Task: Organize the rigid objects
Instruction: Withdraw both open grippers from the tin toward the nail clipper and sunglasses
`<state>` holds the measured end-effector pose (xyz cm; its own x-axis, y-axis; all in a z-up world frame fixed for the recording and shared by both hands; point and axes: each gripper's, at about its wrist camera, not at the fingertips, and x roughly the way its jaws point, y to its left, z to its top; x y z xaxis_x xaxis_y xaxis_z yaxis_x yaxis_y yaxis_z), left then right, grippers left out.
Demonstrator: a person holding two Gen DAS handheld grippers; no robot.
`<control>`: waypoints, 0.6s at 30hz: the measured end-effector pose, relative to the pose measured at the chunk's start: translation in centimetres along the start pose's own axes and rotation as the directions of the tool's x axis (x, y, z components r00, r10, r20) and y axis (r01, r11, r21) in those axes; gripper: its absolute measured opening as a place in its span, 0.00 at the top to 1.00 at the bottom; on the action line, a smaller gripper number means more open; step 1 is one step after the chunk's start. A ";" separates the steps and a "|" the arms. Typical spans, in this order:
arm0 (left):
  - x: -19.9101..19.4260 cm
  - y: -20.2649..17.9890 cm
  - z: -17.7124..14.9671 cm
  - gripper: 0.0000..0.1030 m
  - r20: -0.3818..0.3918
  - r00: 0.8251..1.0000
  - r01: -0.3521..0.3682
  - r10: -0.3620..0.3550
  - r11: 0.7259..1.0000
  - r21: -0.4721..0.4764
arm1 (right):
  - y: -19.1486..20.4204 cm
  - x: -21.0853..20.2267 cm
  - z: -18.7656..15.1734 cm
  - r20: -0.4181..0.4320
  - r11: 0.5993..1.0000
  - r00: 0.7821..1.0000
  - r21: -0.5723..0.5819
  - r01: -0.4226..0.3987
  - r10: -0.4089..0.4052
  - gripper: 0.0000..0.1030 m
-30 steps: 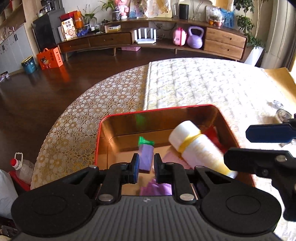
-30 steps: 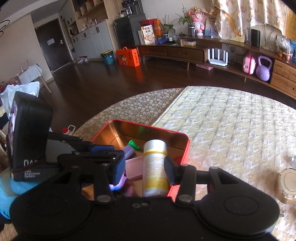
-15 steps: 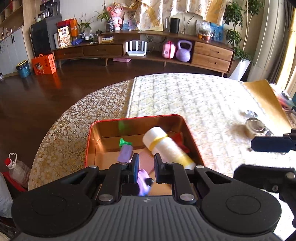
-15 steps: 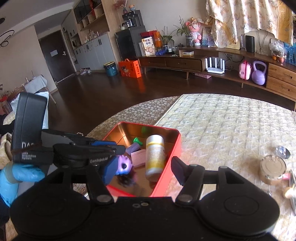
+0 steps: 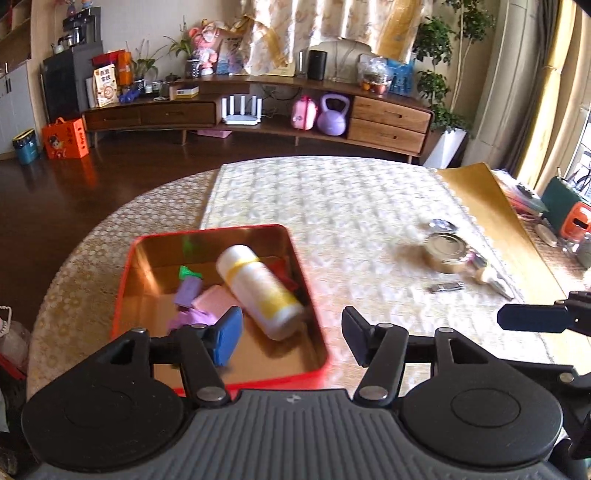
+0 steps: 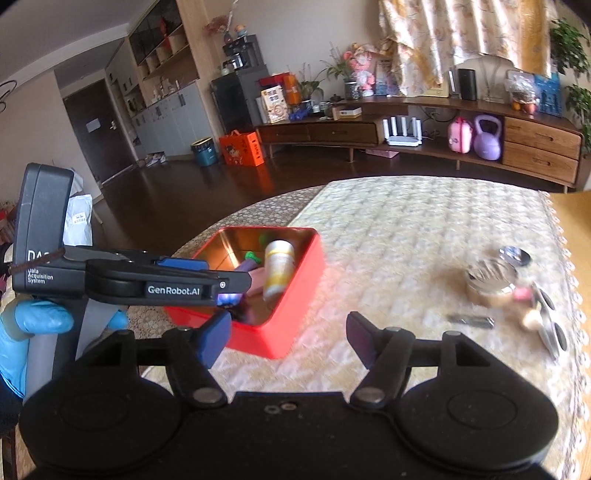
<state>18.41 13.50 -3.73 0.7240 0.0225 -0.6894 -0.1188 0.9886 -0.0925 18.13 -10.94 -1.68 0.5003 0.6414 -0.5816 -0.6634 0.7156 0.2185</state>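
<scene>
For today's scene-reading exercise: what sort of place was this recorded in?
Most likely a home living room: a long wooden sideboard along the wall, curtains with houseplants, and a round cloth-covered table.

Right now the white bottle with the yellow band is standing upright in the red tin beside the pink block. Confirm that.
Not quite. The white bottle is lying on its side, not standing, as the left wrist view shows. It is in the red tin, beside the pink block.
</scene>
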 end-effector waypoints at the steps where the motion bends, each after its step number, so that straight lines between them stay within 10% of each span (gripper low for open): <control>1: -0.1 -0.5 -0.1 0.43 0.001 1.000 0.012 -0.012 1.000 0.003 | -0.3 -0.4 -0.2 0.005 1.000 1.000 0.004 0.005 -0.005 0.33; 18: 0.0 -10.4 -1.3 0.18 0.055 0.991 0.118 -0.124 0.988 0.096 | -7.7 -5.3 -5.1 0.094 0.985 0.984 0.099 0.145 -0.154 0.00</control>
<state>18.74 2.99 -3.67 0.7693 -0.0917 -0.6323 0.0332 0.9940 -0.1038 17.76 -21.27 -4.30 0.6466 0.5466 -0.5321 -0.5256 0.8247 0.2086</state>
